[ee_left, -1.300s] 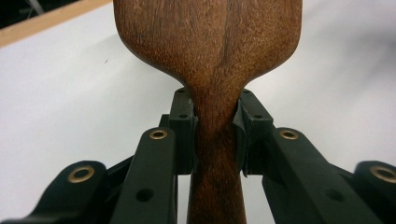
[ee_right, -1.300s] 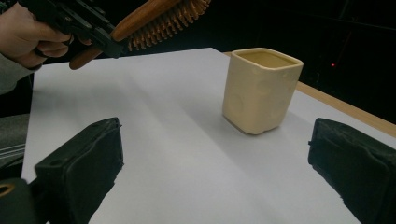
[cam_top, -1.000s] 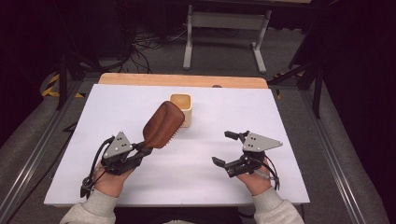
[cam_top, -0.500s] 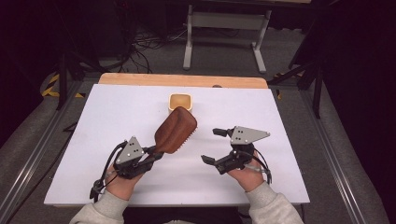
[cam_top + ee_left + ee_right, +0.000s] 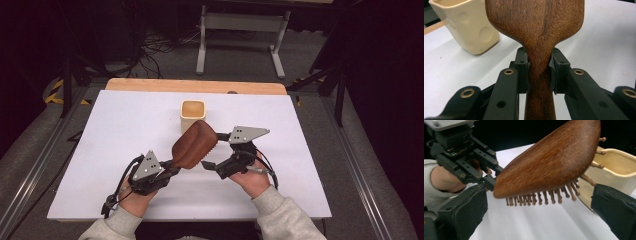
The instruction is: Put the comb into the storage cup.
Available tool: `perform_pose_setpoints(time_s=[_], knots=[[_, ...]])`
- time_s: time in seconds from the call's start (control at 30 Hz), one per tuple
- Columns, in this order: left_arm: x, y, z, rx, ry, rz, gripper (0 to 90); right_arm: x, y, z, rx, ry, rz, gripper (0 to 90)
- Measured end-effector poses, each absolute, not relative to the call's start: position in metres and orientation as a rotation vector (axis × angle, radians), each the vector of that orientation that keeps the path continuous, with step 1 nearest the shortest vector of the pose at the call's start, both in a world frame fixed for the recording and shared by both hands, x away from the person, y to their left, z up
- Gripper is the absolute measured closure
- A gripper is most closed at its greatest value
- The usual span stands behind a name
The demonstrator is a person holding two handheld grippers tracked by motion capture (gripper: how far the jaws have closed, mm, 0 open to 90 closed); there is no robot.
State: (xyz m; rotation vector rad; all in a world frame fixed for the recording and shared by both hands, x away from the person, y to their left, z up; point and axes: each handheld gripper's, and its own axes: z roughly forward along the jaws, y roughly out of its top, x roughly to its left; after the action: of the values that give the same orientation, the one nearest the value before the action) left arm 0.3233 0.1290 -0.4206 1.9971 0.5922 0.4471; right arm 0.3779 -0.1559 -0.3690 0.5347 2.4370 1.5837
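Observation:
A brown wooden hairbrush (image 5: 195,145) hangs tilted above the white table (image 5: 125,120), bristles facing down and to the right. My left gripper (image 5: 172,165) is shut on its narrow handle (image 5: 539,82), pads pressing both sides just below the head. My right gripper (image 5: 212,150) stands open beside the brush head, one jaw above and one below its right edge, not touching it. In the right gripper view the brush (image 5: 551,162) sits between and beyond the two wide-apart pads (image 5: 471,205). A cream square cup (image 5: 193,114) stands upright just behind the brush.
A wooden strip (image 5: 195,86) runs along the table's far edge. Beyond it are a metal stand (image 5: 240,30) and cables on the floor. Bare white tabletop lies to the left and right of both hands.
The left gripper carried the brush right and toward the front, away from the cup. The right gripper moved left until its open jaws flank the brush head.

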Motion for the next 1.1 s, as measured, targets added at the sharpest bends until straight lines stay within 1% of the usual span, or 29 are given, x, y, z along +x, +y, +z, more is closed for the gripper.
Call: perform_pose_setpoints(time_s=[0.27, 0.47, 0.63, 0.73, 0.83, 1.07, 1.1], knots=[[0.322, 0.125, -0.423, 2.012, 0.578, 0.455, 72.9, 0.386, -0.145, -0.372, 0.586, 2.475, 1.603, 1.2], [0.321, 0.122, -0.425, 2.02, 0.573, 0.454, 72.9, 0.389, -0.139, -0.374, 0.601, 2.498, 1.616, 2.8], [0.321, 0.123, -0.426, 2.018, 0.57, 0.456, 72.9, 0.39, -0.138, -0.372, 0.639, 2.5, 1.623, 9.6], [0.322, 0.123, -0.426, 2.02, 0.563, 0.458, 72.8, 0.389, -0.139, -0.371, 0.652, 2.492, 1.594, 17.7], [0.322, 0.122, -0.427, 2.026, 0.56, 0.468, 72.9, 0.388, -0.139, -0.369, 0.676, 2.493, 1.596, 22.4], [0.322, 0.12, -0.43, 2.057, 0.55, 0.484, 73.4, 0.386, -0.141, -0.362, 0.654, 2.507, 1.662, 40.0], [0.322, 0.119, -0.43, 2.057, 0.549, 0.486, 73.4, 0.386, -0.141, -0.361, 0.647, 2.51, 1.666, 41.3]])
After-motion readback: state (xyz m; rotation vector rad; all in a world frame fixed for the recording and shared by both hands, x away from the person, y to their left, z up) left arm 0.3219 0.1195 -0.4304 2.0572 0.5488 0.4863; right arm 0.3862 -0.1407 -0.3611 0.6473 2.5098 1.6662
